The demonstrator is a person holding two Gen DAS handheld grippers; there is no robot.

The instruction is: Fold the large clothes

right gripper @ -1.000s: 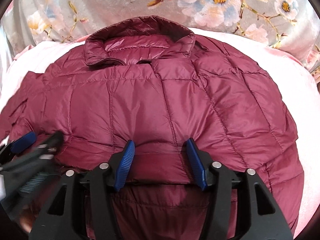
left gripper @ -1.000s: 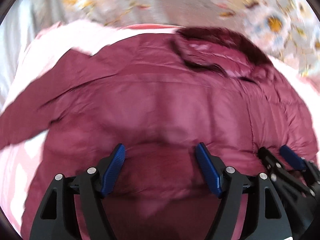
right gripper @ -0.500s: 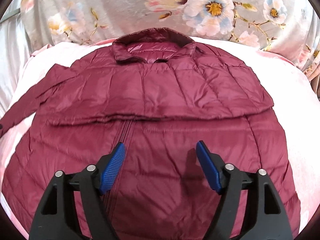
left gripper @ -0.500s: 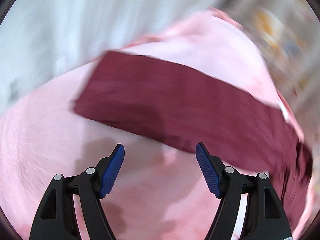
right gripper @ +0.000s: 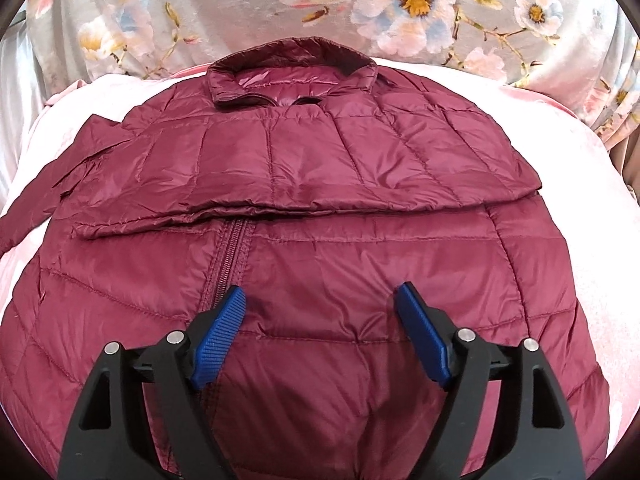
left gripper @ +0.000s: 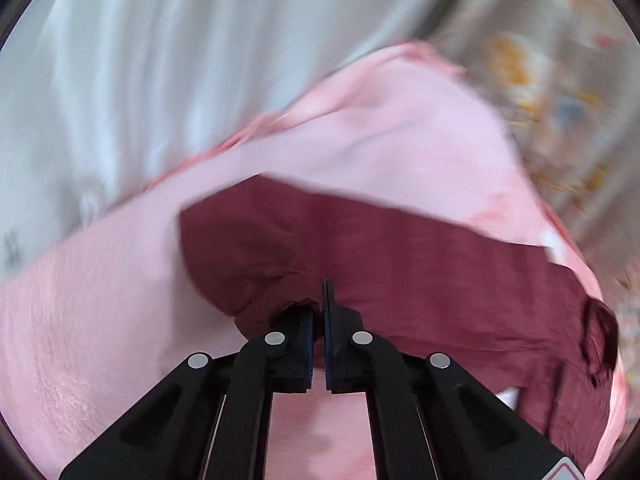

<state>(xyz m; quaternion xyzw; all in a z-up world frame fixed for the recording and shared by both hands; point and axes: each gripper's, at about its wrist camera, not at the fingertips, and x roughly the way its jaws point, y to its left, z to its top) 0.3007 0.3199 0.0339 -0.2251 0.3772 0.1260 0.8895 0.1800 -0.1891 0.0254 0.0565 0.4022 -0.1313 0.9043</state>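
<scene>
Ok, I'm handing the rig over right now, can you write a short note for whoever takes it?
Left tool: shut on the end of the jacket's left sleeve, which lies stretched out on the pink blanket. That view is blurred.
Right tool: open, holding nothing, over the lower front of the maroon puffer jacket beside the zipper.
Jacket: front up on the blanket, collar at the far end by the floral fabric.
Done: one sleeve is folded across the chest.
Left: probably bring the gripped sleeve over the body, then fold the hem up toward the collar.
</scene>
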